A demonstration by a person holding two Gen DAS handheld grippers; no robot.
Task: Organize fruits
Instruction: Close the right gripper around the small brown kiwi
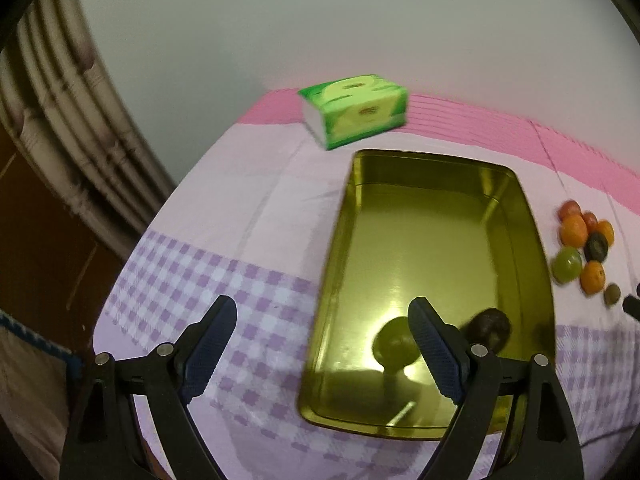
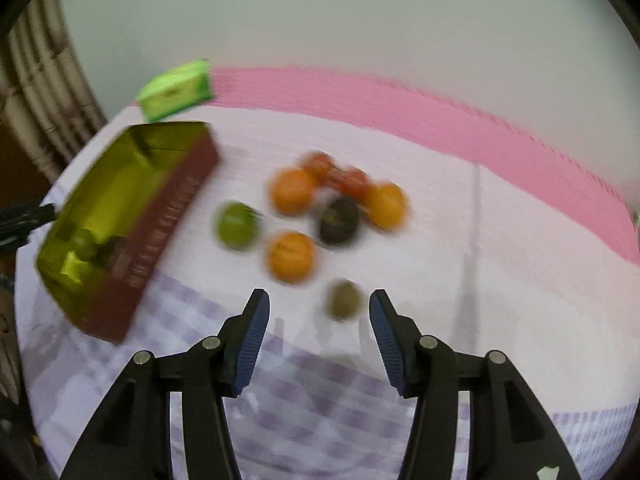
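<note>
A gold metal tray with dark red outer walls lies on the cloth. Two dark fruits rest in its near end: an olive-brown one and a darker one. My left gripper is open above the tray's near left rim, nothing between its fingers. To the tray's right lies a loose cluster: oranges, a green fruit, a dark fruit, red tomatoes and a small kiwi. My right gripper is open, empty, with the kiwi just beyond its tips.
A green tissue pack sits at the table's far edge behind the tray. The table carries a pink, white and purple-checked cloth. A pale wall rises behind; pipes run down on the left. The right wrist view is motion-blurred.
</note>
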